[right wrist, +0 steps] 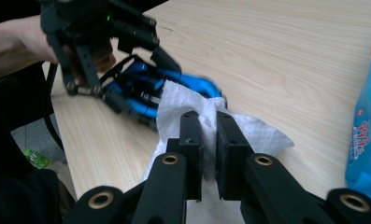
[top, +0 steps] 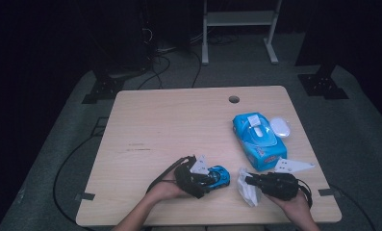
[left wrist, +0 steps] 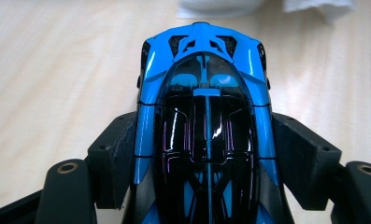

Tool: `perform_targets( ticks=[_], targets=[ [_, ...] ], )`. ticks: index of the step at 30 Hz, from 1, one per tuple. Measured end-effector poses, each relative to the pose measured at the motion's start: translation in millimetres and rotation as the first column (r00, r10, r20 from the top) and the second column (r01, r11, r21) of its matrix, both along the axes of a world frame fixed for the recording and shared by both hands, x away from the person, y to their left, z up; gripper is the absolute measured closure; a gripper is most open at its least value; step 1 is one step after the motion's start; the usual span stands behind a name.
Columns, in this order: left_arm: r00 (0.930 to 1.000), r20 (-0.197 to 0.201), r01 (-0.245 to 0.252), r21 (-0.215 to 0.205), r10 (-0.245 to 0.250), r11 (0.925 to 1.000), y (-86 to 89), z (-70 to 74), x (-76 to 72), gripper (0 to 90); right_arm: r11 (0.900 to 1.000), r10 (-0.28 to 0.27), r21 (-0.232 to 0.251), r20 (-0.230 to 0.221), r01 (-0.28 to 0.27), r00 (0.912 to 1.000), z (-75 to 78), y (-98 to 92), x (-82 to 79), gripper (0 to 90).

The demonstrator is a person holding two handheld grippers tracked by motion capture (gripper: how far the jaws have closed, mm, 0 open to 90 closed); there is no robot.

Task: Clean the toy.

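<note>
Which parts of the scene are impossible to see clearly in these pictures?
- Toy car, left gripper view: its rear is cut off by the bottom edge; wheels hidden under its body.
- Toy car, right gripper view: blurred, partly hidden by the white wipe and the left gripper.
- Wipes pack, high view: label print too small to read; in the right gripper view the right edge cuts it off.
- Wipe, high view: the right gripper covers one edge.

Toy car [left wrist: 204, 116] bright blue with glossy black; wipe [right wrist: 206, 116] white; wipes pack [top: 258, 139] blue.
</note>
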State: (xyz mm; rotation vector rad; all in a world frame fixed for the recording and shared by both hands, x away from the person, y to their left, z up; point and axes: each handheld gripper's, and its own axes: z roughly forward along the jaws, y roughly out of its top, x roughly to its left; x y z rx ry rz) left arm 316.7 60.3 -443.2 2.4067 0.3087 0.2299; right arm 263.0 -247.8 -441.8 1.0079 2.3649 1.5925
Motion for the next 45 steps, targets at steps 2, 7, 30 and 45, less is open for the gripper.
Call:
perform_targets(
  ticks=[2,7,30,45],
  targets=[
    [0.9997,0.011,-0.023,-0.006,0.023,0.9997,4.0,4.3,9.3,27.9,1.0,-0.003,0.001,0.001,0.003,1.0,-0.4,-1.7,0.8,82.0],
    [0.9961,0.037,-0.08,-0.011,0.08,0.9967,10.7,6.4,29.6,27.9,1.0,-0.019,0.007,0.004,0.019,0.9998,-0.1,-6.9,2.9,82.0],
    [0.9789,0.015,-0.204,0.028,0.204,0.9785,26.2,-18.7,68.3,27.8,0.996,-0.071,-0.056,-0.017,0.07,0.9974,-14.0,-21.4,15.9,81.0],
    [0.9775,-0.019,-0.21,0.006,0.21,0.9777,31.6,-22.3,70.1,27.5,0.995,-0.027,-0.098,0.031,0.03,0.9992,0.0,12.6,40.8,78.8]
  ],
)
